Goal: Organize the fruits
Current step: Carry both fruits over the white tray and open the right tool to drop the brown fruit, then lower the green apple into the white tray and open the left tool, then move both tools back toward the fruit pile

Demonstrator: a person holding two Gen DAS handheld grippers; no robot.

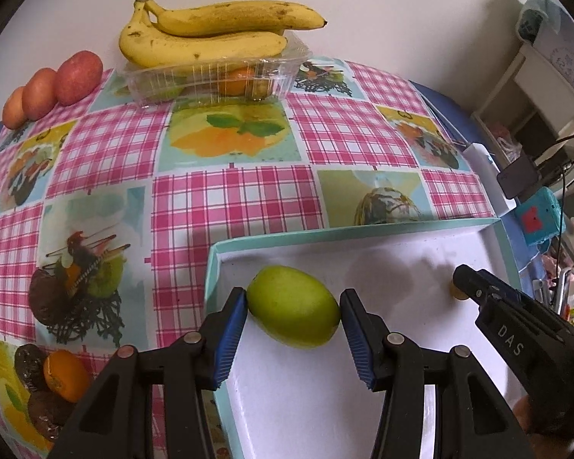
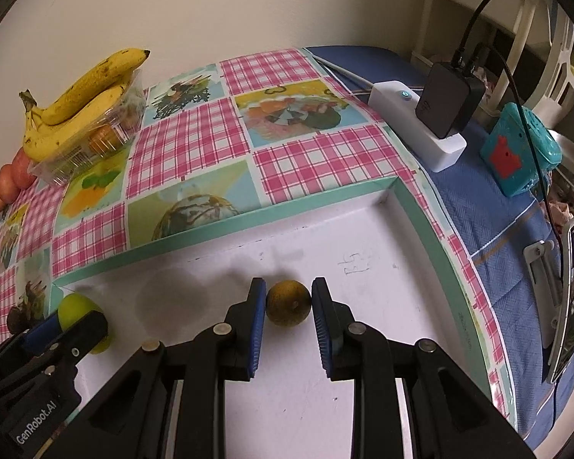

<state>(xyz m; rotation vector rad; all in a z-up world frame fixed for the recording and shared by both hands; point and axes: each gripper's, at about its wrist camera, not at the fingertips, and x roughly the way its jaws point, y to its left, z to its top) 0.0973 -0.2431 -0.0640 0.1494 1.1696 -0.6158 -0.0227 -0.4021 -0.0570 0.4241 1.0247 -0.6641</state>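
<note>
Hidden in part: fruit inside the clear plastic tub (image 1: 210,80), blurred behind ribbed walls under the bananas (image 1: 206,36); apples (image 1: 53,86) cut off at the table's far-left edge. Handwriting on the white tray floor (image 2: 354,267) — illegible. Readable: "DAS" and "GenRobot.AI" on the gripper bodies. Left gripper (image 1: 292,315) closed around the green fruit (image 1: 292,306), pads touching both sides, in the teal-rimmed tray's (image 1: 325,231) left corner. Right gripper (image 2: 289,306) narrowed onto the small brownish-yellow fruit (image 2: 288,303), mid-tray — firm grip or mere contact, cannot tell.
</note>
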